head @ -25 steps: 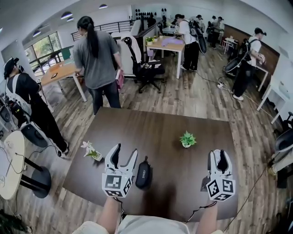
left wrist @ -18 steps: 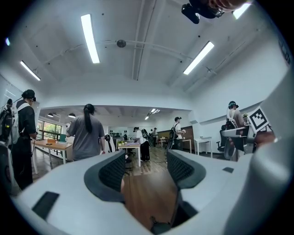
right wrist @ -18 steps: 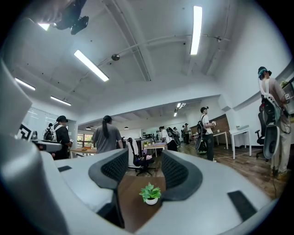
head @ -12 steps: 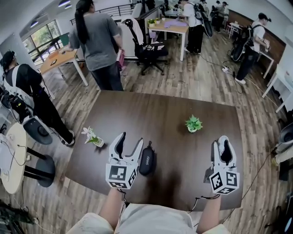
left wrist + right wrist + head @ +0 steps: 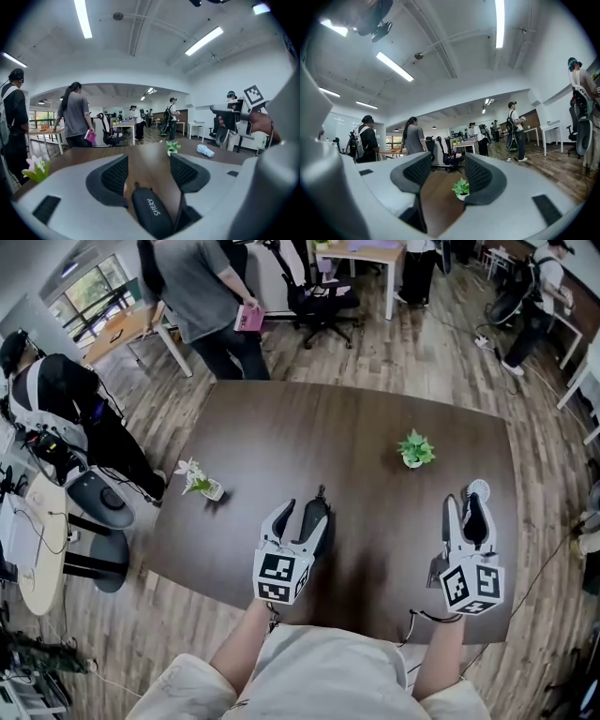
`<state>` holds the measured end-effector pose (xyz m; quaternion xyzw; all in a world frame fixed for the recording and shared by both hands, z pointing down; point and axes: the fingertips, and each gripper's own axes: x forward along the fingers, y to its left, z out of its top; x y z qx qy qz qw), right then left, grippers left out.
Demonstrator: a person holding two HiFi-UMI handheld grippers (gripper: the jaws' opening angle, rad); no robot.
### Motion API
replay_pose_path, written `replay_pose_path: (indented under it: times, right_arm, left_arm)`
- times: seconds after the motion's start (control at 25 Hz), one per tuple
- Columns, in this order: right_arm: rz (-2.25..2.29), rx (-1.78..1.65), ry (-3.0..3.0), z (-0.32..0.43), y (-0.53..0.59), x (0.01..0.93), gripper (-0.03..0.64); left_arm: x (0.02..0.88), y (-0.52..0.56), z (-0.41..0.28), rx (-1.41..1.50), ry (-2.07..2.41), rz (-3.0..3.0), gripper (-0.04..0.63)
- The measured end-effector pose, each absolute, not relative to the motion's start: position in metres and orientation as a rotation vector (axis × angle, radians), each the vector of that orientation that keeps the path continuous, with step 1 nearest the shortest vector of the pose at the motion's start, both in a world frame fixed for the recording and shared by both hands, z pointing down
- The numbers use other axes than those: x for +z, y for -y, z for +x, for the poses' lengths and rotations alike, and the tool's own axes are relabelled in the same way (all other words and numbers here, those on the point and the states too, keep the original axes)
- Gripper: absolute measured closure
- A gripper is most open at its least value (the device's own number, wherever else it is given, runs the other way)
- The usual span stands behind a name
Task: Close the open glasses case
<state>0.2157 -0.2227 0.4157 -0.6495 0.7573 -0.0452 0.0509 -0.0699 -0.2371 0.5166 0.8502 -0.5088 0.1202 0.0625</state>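
Note:
A black soft glasses case (image 5: pixel 317 505) printed "SHERY" lies on the dark brown table (image 5: pixel 281 427) near its front edge. My left gripper (image 5: pixel 300 517) is low over it, its jaws open on either side of the case. In the left gripper view the case (image 5: pixel 151 213) sits deep between the ribbed pads (image 5: pixel 115 176), which do not press on it. Whether the case's lid is open I cannot tell. My right gripper (image 5: pixel 466 510) hovers at the table's front right, open and with nothing in it (image 5: pixel 447 176).
A small green plant (image 5: pixel 413 448) stands at mid-right and shows between the right jaws (image 5: pixel 461 187). A flower in a small pot (image 5: pixel 199 479) is at the left edge. A small white object (image 5: pixel 478 488) lies just beyond the right gripper. People stand past the table's far edge.
My left gripper has dropped and shifted right, from beside the case to astride it. The right gripper sank slightly. The head view now looks more steeply down.

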Motion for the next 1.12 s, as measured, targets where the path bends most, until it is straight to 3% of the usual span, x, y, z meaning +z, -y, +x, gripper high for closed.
replay_pose_path:
  times: [0.28, 0.56, 1.12]
  right_arm:
    - [-1.954, -0.148, -2.338, 0.213, 0.223, 0.421, 0.387]
    - [-1.893, -0.242, -2.322, 0.213, 0.222, 0.428, 0.388]
    - [-1.88, -0.254, -2.359, 0.203, 0.225, 0.441, 0.39]
  left_arm:
    - [0.597, 0.242, -0.079, 0.558, 1.481, 2.419, 0.31]
    - [0.651, 0.252, -0.096, 0.546, 1.383, 2.215, 0.307]
    - [0.67, 0.25, -0.051, 0.58, 1.1, 2.158, 0.258]
